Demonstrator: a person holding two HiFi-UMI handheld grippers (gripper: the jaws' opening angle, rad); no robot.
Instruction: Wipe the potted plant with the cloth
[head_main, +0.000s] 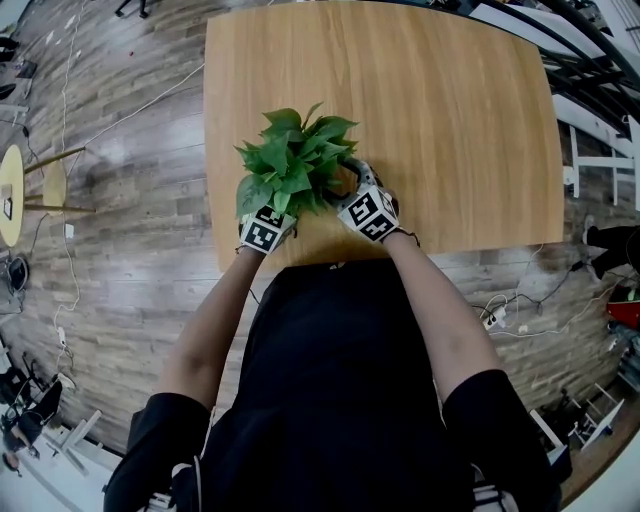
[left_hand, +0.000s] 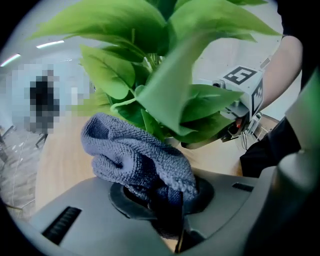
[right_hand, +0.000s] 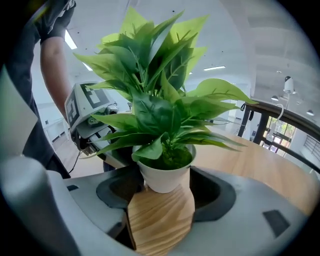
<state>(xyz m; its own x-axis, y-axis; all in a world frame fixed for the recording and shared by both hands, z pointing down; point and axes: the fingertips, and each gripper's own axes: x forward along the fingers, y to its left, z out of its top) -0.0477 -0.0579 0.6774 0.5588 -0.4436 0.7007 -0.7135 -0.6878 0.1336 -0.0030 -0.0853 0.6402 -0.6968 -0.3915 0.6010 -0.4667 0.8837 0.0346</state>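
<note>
Obs: left gripper (left_hand: 167, 215) jaws clamped on grey cloth (left_hand: 132, 160) (lower centre); right gripper (right_hand: 161, 212) jaws spread wide, potted plant (right_hand: 164, 176) standing between them.

Far half: beyond the leafy green potted plant (head_main: 292, 160), you have the pale wooden tabletop (head_main: 430, 110) bare to its back and right edges.
Near edge: the plant stands close to the front edge, leaving you little tabletop on your side.
Left tool (head_main: 264, 228): the bunched grey-blue knitted cloth (left_hand: 137, 160) fills its jaws; broad leaves (left_hand: 170, 95) hang directly ahead and overhead.
Right tool (head_main: 362, 200): its jaws stand apart with the round white pot (right_hand: 164, 175) between them; foliage blocks above.
Across: each tool meets the other just behind the leaves.
</note>
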